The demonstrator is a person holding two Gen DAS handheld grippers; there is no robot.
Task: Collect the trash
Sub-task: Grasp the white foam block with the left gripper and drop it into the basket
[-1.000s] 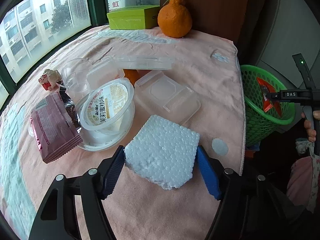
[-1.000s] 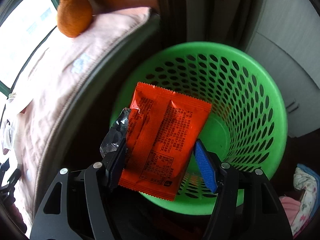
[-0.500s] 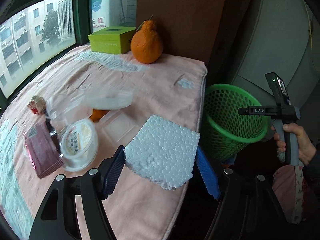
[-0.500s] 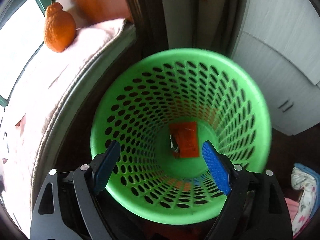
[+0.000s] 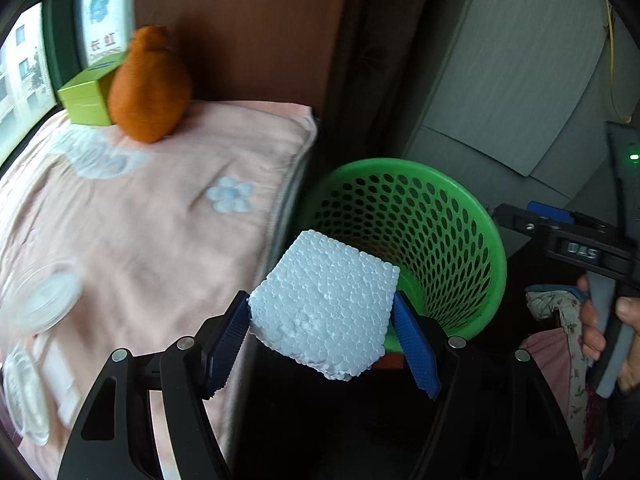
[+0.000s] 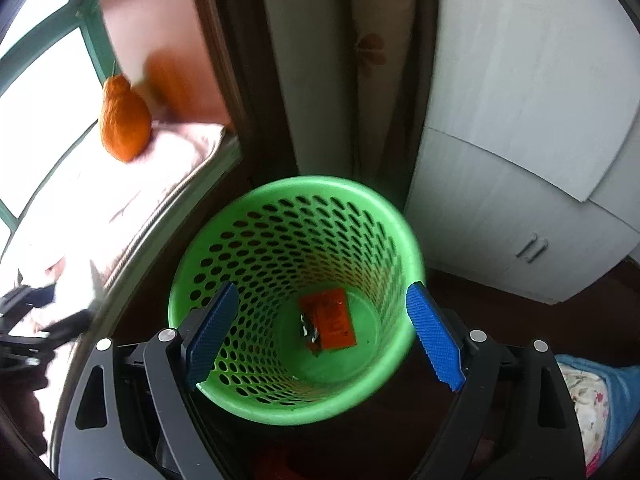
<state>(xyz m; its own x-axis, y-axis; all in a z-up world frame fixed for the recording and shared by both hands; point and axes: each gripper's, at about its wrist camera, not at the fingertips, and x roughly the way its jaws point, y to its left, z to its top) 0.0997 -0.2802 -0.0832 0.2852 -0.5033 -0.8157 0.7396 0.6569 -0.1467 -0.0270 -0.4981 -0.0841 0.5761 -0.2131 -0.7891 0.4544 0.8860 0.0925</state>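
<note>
the green basket (image 6: pixel 256 400) mouth stands open, only an orange wrapper (image 6: pixel 330 324) flat on its bottom; the padded ledge (image 5: pixel 168 216) crowds its left rim; a white cabinet (image 6: pixel 520 184) walls the far right; the right hand-held gripper (image 5: pixel 532 220) hangs by the right rim.

The right gripper (image 6: pixel 322 334) hangs over the round green perforated plastic basket (image 6: pixel 224 280). Its blue pads have just been opening, and nothing is between them. A flat orange-red snack wrapper (image 6: pixel 330 324) lies on the basket bottom. At ten o'clock, a bumpy orange fruit (image 6: pixel 123 124) stands on pink cloth (image 6: pixel 132 188).
</note>
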